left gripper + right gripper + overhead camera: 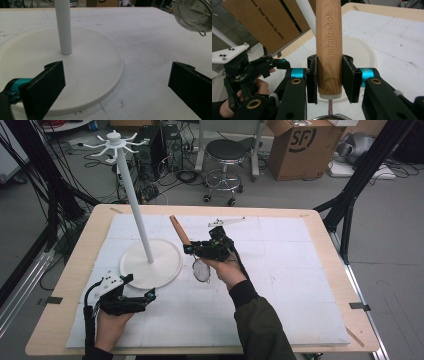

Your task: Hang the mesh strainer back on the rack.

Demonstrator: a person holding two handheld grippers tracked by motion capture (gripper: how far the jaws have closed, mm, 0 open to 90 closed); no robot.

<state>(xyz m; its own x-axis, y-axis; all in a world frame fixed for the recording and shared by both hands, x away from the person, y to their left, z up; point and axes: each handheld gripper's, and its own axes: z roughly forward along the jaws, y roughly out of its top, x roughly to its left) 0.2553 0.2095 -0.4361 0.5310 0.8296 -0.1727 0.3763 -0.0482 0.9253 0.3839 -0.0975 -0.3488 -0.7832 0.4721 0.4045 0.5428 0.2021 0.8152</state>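
Note:
A small wire strainer with a wooden handle stamped "KITCHEN TOOL" is held above the white mat. My right gripper is shut on the lower end of that handle, which points up and to the far left. The mesh bowl hangs below the gripper. A white hook stand has a tall pole, a round base and hooks at its top. My left gripper is open and holds nothing, just in front of the base.
A white foam mat covers the wooden table. Beyond the table's far edge stand a round stool, a cardboard box and black frame legs. Cables lie on the floor at the left.

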